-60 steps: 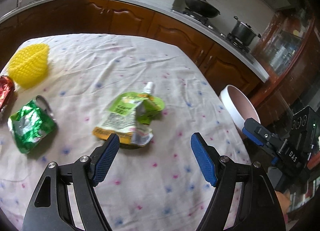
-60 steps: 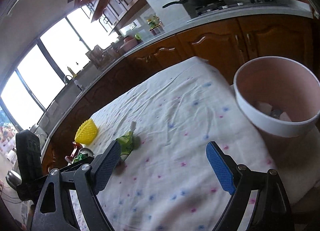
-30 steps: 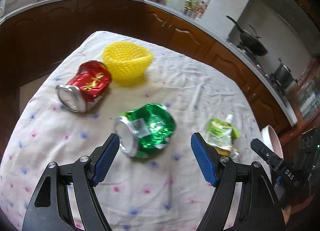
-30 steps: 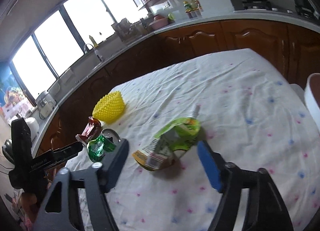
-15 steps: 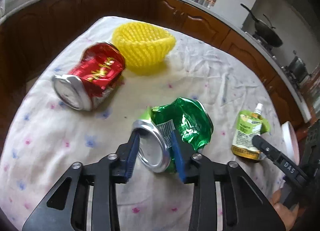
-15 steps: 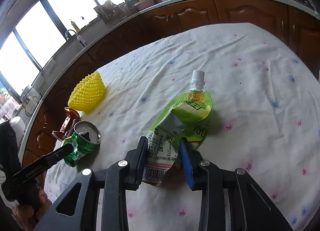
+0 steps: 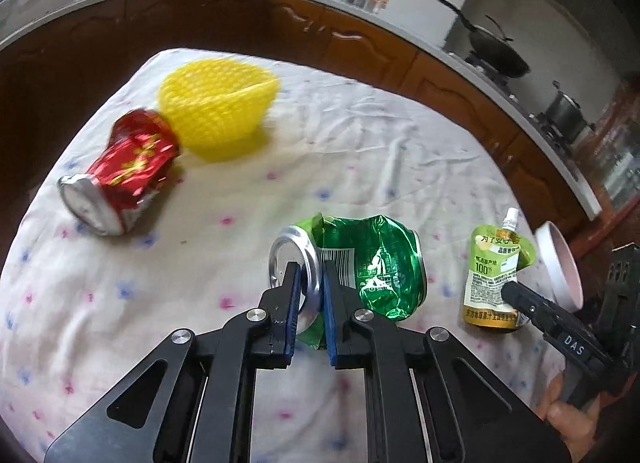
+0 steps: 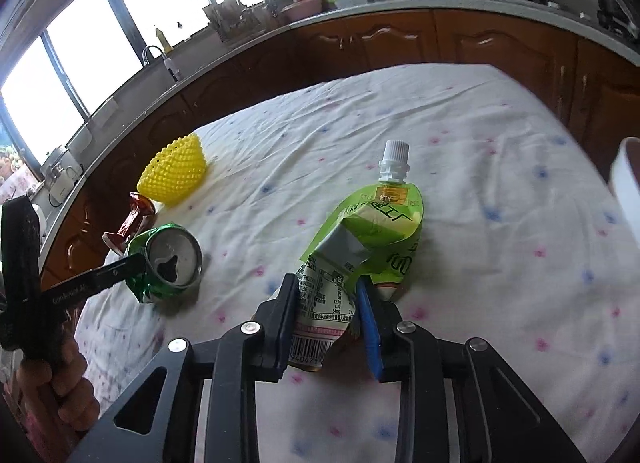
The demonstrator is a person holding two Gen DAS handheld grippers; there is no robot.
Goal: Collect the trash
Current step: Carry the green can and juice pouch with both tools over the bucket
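Note:
My left gripper [image 7: 311, 283] is shut on the rim of a crushed green can [image 7: 372, 263] that lies on the white dotted tablecloth [image 7: 340, 151]. The can also shows in the right wrist view [image 8: 168, 259], with the left gripper's finger on its rim. My right gripper [image 8: 328, 303] is shut on the lower end of a green drink pouch [image 8: 368, 231] with a white cap; the pouch also shows in the left wrist view [image 7: 496, 267]. A crushed red can [image 7: 124, 171] lies at the left.
A yellow mesh basket [image 7: 216, 103] stands behind the red can. A pink bin [image 7: 560, 267] stands off the table's right edge; its rim [image 8: 624, 179] shows in the right wrist view. Wooden kitchen cabinets [image 8: 400, 39] run behind the table.
Both grippers moved in from open over the table and closed, the left on the green can's rim, the right on the pouch.

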